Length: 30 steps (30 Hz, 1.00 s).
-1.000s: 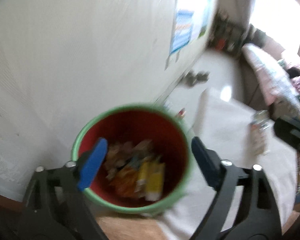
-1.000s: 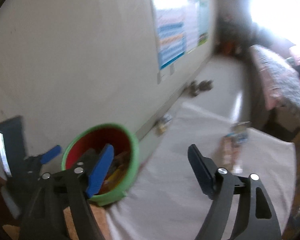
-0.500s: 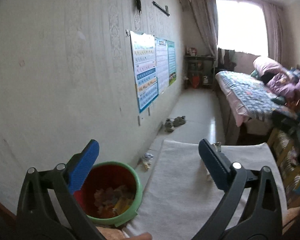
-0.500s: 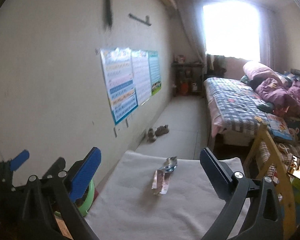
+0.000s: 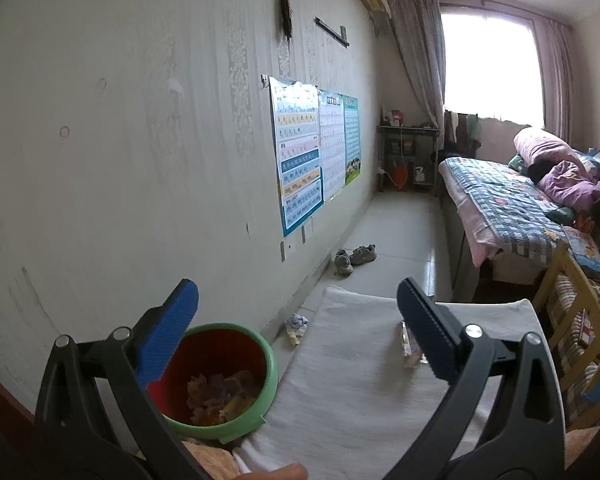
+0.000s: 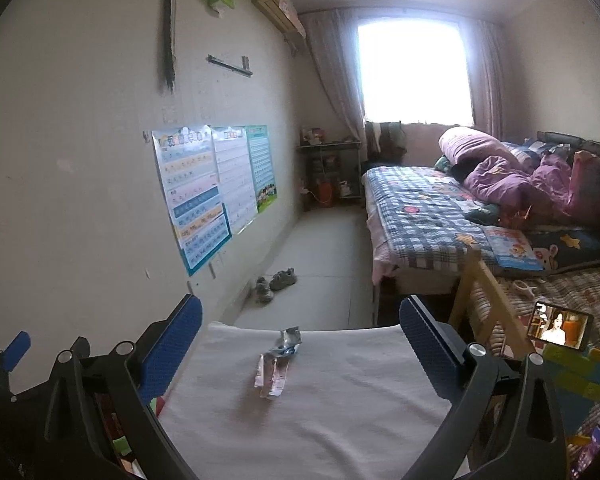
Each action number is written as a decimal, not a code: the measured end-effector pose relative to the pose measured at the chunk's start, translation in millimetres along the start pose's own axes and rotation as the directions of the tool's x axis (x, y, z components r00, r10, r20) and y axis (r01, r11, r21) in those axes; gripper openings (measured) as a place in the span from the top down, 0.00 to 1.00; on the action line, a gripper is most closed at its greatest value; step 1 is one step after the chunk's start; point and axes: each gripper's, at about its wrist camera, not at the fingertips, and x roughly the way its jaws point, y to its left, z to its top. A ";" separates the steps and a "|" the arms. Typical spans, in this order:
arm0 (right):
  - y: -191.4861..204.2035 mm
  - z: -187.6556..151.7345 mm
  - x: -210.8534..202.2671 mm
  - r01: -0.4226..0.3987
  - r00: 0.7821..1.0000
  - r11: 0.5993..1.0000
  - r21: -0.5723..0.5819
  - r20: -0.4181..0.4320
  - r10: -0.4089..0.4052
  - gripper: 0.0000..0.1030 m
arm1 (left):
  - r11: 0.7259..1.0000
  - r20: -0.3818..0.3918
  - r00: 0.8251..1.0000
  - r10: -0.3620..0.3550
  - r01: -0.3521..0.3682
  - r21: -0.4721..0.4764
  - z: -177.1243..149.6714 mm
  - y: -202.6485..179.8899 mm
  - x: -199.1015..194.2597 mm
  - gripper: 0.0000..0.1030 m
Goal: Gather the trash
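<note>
- Left gripper [image 5: 296, 332]: jaws spread wide, nothing between the blue pads, hovering over the near left corner of the white cloth [image 5: 352, 392].
- Right gripper [image 6: 300, 344]: likewise fully released and empty, aimed along the cloth toward the far edge.
- Straight ahead of the right gripper, on the middle of the cloth: a flattened silvery wrapper [image 6: 274, 372], with a small crumpled foil scrap [image 6: 289, 341] touching or nearly touching its far end.
- Likely very light, thin and limp; probably slick on the pads and prone to sliding over the cloth instead of lifting.
- Best hold, by judgement: pinch across the narrow width at a raised crease or at the crumpled far end, where some thickness stands up from the fabric; risk of catching cloth along with it.
- Bin [image 5: 228, 376], red inside with a green rim, standing at the near left beside the cloth, already holding a heap of wrappers; seen behind the left gripper's left pad.
- Another crumpled scrap [image 5: 297, 326] lying on the floor between cloth and wall, off the left edge.
- Nothing on the cloth between the right gripper and the wrapper; approach looks open.
- Further out: pair of shoes [image 6: 272, 283] by the wall, posters [image 6: 212, 192] on the left wall, bed [image 6: 440, 216] at the right, wooden frame [image 6: 484, 308] close to the cloth's right side, a lit phone [image 6: 559, 326] beyond it.
</note>
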 end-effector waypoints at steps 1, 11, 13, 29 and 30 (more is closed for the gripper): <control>-0.8 -0.1 0.5 0.001 1.000 1.000 0.002 -0.001 -0.001 0.07 | 1.000 0.001 1.000 -0.001 0.001 0.001 0.3 -0.4 0.0 0.05; 3.5 -3.5 4.4 0.007 1.000 1.000 0.001 -0.008 -0.007 0.07 | 1.000 -0.023 1.000 -0.001 0.002 0.014 -1.6 -1.4 5.2 0.05; 2.5 -3.7 4.5 0.007 1.000 1.000 0.000 -0.009 -0.007 0.07 | 1.000 -0.021 1.000 -0.005 0.006 0.014 -2.5 -1.6 4.9 0.05; -1.1 -8.1 6.8 0.007 1.000 1.000 -0.005 -0.017 -0.007 0.07 | 1.000 -0.033 0.999 -0.007 0.008 0.018 -8.2 -2.5 7.7 0.05; -1.0 -8.1 6.8 0.006 1.000 1.000 -0.004 -0.019 -0.006 0.07 | 1.000 -0.034 0.999 -0.007 0.008 0.017 -8.3 -1.9 7.7 0.05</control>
